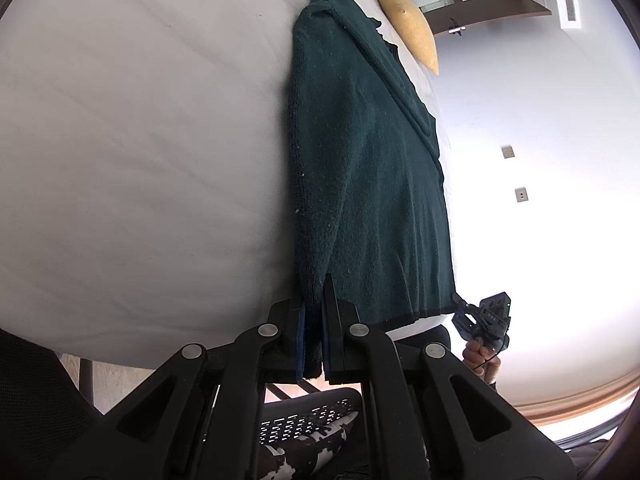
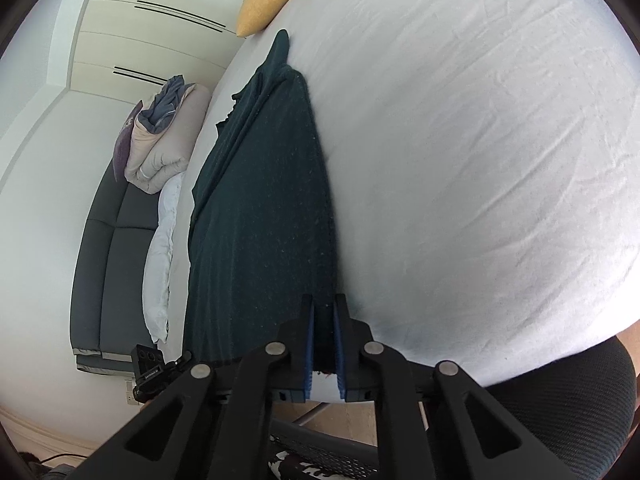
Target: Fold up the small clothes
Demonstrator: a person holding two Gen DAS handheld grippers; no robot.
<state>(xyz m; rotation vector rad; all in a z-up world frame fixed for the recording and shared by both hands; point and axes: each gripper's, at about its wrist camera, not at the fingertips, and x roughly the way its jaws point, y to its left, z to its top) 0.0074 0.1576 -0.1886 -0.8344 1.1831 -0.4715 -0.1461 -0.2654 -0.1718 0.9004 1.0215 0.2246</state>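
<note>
A dark green knitted sweater (image 1: 368, 168) lies lengthwise on the white bed (image 1: 140, 140), folded into a long narrow shape. My left gripper (image 1: 312, 286) is shut on one corner of its near hem, with cloth pinched between the blue pads. In the right wrist view my right gripper (image 2: 324, 304) is shut on the other corner of the sweater (image 2: 260, 208) hem. Each gripper also shows in the other's view: the right gripper (image 1: 464, 308), held in a hand, and the left gripper (image 2: 182, 360).
A yellow cushion (image 1: 408, 20) lies at the far end of the bed. A grey sofa (image 2: 108, 260) with a rolled duvet (image 2: 164, 140) stands beside the bed. A black mesh chair (image 1: 312, 420) is below the grippers at the bed's near edge.
</note>
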